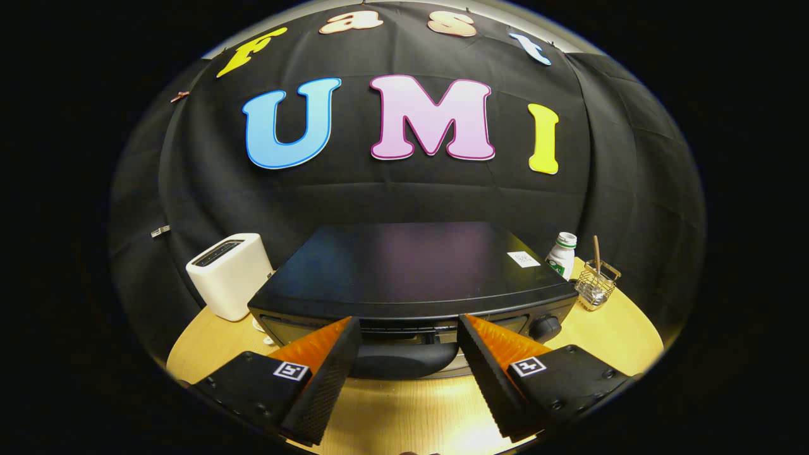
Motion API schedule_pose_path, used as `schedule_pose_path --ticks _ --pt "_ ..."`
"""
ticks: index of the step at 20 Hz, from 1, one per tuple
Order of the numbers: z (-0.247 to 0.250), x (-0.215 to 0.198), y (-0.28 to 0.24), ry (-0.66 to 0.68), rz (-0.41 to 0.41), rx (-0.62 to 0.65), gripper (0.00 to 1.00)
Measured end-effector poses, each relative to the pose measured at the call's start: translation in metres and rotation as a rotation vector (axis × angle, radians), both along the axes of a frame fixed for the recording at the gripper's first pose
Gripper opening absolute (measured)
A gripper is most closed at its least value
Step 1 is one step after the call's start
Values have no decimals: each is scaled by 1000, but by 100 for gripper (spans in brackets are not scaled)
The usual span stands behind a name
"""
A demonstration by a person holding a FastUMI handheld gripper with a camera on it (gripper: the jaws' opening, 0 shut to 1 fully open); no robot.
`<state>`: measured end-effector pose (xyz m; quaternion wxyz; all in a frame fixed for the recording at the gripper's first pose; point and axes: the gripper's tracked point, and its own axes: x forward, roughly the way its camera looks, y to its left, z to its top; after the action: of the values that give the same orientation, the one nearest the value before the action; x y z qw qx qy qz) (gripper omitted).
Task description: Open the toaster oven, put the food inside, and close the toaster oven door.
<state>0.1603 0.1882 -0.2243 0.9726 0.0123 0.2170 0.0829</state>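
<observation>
Two fingers spread wide, gripper (409, 328) empty — toaster oven (411, 278) dead ahead at twelve o'clock, door handle (404, 360) lying between the tips, door apparently shut. Best closed squarely on the handle's middle, then pulled down and back smoothly — no twisting. Food nowhere visible.

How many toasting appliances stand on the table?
2. The black toaster oven stands just ahead of the open fingers, its handle between them. The white toaster stands beside its left side. Others may be hidden behind the oven.
</observation>
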Motion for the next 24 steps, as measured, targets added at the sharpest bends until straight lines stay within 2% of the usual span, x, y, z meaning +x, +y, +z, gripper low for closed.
schedule_pose_path --ticks 4,8,12,14,20,24 --pt "-9 -35 -4 36 37 -30 100" --pt "-41 -86 -12 138 52 -77 99" --pt "-119 -149 -16 415 96 -88 100" --pt "-135 -171 -29 495 86 -75 100" --pt "-106 -186 -69 437 177 -110 99" --pt "-77 -181 -126 412 175 -127 99"
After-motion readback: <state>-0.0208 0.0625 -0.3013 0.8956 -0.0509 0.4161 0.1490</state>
